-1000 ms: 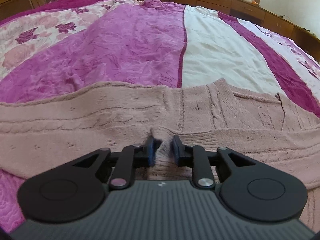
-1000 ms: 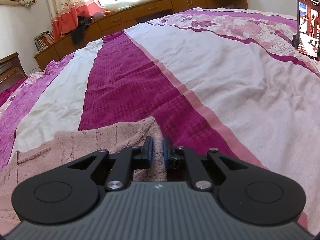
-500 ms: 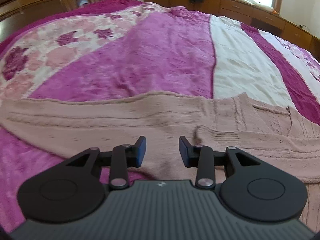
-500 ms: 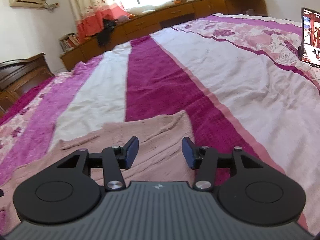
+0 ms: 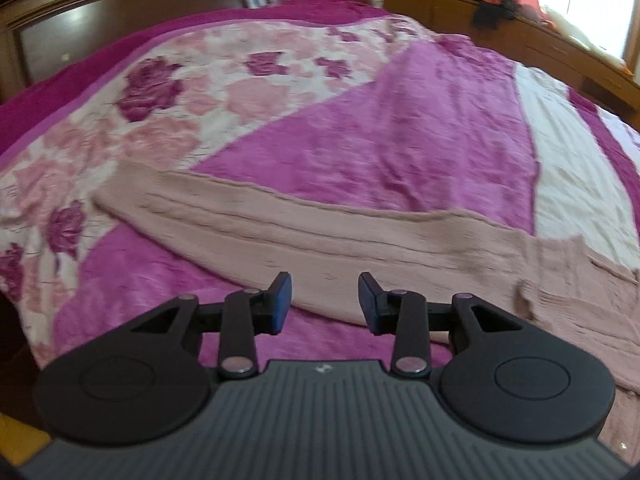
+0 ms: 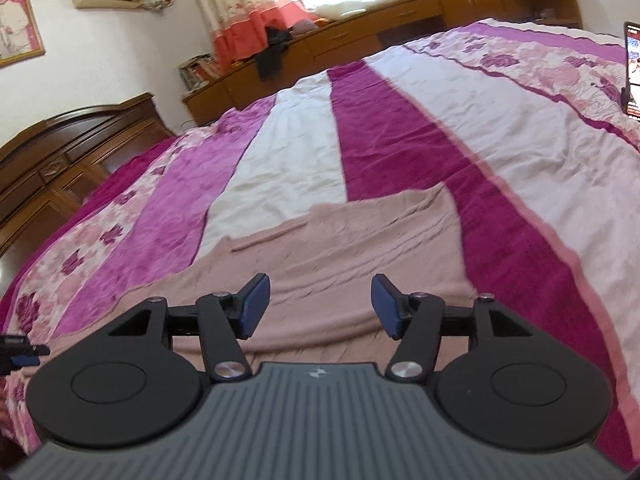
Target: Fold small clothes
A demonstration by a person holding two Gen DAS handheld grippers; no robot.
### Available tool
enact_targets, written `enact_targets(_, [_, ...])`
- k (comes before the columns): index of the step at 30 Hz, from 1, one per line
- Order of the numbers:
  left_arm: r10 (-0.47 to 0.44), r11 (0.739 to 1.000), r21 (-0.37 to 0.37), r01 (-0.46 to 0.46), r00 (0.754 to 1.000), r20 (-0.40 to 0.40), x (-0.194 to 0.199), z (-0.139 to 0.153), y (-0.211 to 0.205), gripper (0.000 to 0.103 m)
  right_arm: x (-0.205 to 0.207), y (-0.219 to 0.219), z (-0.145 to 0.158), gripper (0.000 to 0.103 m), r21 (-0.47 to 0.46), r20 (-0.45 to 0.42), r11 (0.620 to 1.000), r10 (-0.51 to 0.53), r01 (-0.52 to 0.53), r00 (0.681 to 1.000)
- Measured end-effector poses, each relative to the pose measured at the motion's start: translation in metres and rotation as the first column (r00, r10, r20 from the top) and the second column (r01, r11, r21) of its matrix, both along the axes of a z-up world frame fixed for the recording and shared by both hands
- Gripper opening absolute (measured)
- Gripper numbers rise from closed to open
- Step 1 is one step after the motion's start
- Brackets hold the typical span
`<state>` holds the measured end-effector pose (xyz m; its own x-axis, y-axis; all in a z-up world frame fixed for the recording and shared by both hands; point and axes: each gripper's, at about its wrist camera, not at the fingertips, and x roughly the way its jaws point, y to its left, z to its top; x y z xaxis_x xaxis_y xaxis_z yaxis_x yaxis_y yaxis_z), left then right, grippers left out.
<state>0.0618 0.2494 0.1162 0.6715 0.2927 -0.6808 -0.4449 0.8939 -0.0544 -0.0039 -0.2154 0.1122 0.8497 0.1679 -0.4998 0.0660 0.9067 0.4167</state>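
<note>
Across the left wrist view, a dusty-pink knitted sweater (image 5: 360,240) lies flat on the bedspread (image 5: 360,128), its long sleeve stretched toward the left over the magenta and rose-patterned panels. The left gripper (image 5: 324,300) is spread wide above the sleeve's near edge, its 2 blue pads (image 5: 280,300) apart with nothing between them. Dark wooden cabinets (image 5: 120,20) stand behind the bed.

From the right wrist view, the sweater's body (image 6: 340,256) spreads over the white and deep-magenta stripes of the bedspread (image 6: 520,152). The right gripper (image 6: 320,308) hangs over the knit, released, its pads (image 6: 384,304) well apart and empty. A phone screen (image 6: 632,68) stands at the right edge
</note>
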Motion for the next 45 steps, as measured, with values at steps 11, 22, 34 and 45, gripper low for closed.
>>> enact_targets(11, [0.168,0.968,-0.188,-0.164,0.986,0.006,0.005,-0.036,0.062,0.039,-0.024,0.020,-0.019,0.067,0.014,-0.082,1.000,-0.005,0.006,0.997])
enact_targets(22, [0.301,0.904,-0.341,-0.258,0.951,0.077,0.015,-0.064,0.088,0.053,-0.022,0.031,-0.035,0.067,-0.013,-0.138,1.000,-0.006,0.005,0.990])
enact_targets(34, [0.353,0.889,-0.353,-0.290,0.927,0.127,0.035,-0.072,0.107,0.053,-0.013,0.037,-0.047,0.067,-0.029,-0.183,1.000,-0.004,-0.001,0.983])
enact_targets(45, [0.292,0.924,-0.296,-0.242,0.946,0.139,0.038,-0.073,0.105,0.042,-0.008,0.035,-0.054,0.067,-0.024,-0.211,1.000,-0.011,0.006,0.977])
